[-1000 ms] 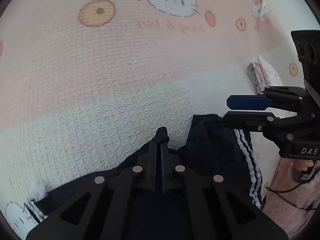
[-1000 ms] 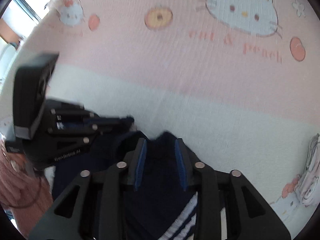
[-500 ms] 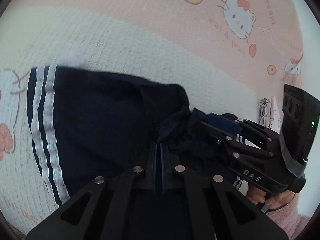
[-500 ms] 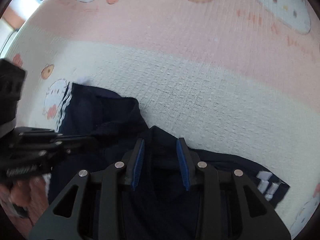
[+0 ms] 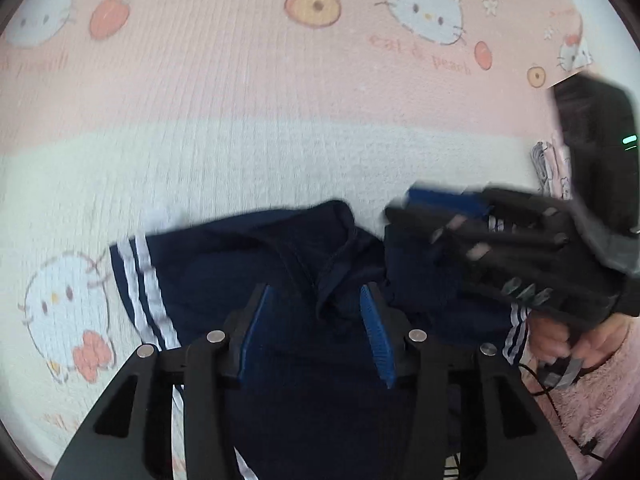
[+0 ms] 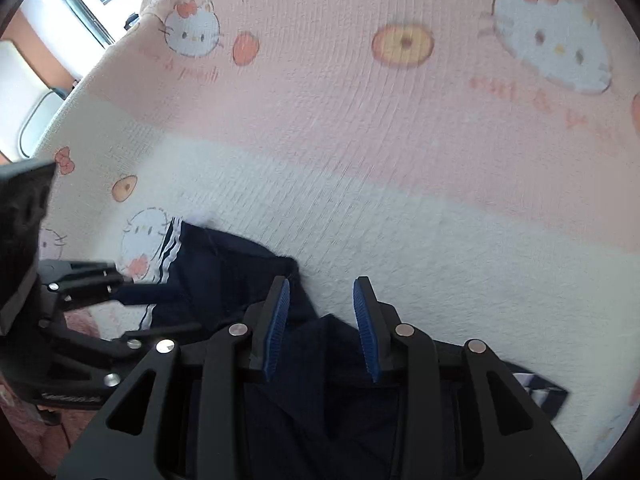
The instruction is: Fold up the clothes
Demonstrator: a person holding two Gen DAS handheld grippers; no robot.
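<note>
Pink-and-white cartoon-cat blanket [image 5: 280,80] fills both views, and the navy shorts [image 5: 248,272] lie crumpled on its white band, white side stripes showing at the left. Left gripper [image 5: 316,296] hangs over the shorts, fingers spread, nothing between them. Right gripper [image 6: 320,292] is spread too, empty, over the shorts' far edge.

On the pink blanket [image 5: 200,80] we read the printed words "cat & peach" [image 5: 420,54] beneath a cartoon cat face in the left wrist view. The same lettering appeared on the blanket in the right wrist view but was too blurred for us to read. A label on the left tongs' [image 6: 156,308] body was illegible.
</note>
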